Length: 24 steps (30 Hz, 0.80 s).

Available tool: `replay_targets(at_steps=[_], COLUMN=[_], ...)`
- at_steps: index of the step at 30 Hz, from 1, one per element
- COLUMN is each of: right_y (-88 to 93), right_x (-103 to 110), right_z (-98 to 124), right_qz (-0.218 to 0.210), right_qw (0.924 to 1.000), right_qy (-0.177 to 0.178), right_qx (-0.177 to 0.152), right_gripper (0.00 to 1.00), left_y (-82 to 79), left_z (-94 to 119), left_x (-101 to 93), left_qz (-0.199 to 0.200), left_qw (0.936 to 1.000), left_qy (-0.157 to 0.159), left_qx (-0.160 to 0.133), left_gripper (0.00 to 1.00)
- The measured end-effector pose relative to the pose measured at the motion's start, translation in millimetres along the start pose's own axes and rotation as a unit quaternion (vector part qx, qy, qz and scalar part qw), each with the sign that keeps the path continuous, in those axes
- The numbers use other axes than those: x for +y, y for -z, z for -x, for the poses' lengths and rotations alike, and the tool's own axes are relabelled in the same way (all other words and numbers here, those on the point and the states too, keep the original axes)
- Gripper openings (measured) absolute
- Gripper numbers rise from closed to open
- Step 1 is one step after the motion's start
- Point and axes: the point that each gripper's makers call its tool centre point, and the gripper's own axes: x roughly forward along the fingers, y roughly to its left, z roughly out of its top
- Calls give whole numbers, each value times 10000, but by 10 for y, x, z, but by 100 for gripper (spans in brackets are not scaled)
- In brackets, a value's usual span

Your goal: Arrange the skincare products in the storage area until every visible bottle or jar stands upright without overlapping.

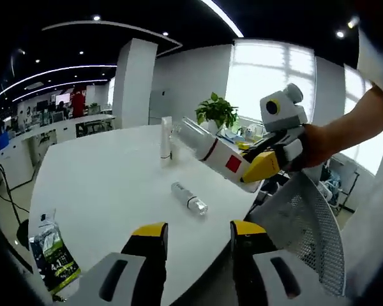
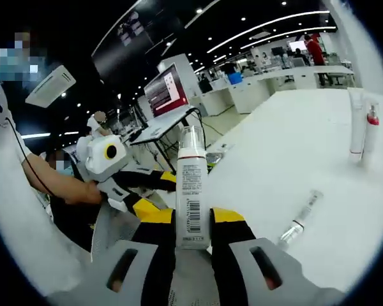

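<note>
Right gripper point(image 2: 193, 224) clamps the white bottle point(image 2: 192, 191) by its base, long axis running straight out along the jaws above the table's point(image 1: 102, 185) near edge, while the open left gripper point(image 1: 198, 233) faces a small bottle point(image 1: 189, 197) lying flat.

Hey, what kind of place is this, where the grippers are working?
Most likely an open-plan office: rows of white desks, a large wall screen showing red, a grey mesh office chair, and long ceiling strip lights beyond the round white table.
</note>
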Motion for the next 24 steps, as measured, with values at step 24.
replay_targets(at_steps=[24], right_y=[-91], right_x=[379], right_z=[-286], right_qz=[-441], right_qw=[9758], right_qy=[-2038], right_qx=[-661], right_gripper=[18], left_y=[-400], left_z=[234], left_x=[-125], left_qz=[1564], left_qw=[9779], left_qy=[1105], left_qx=[-840], left_gripper=[43])
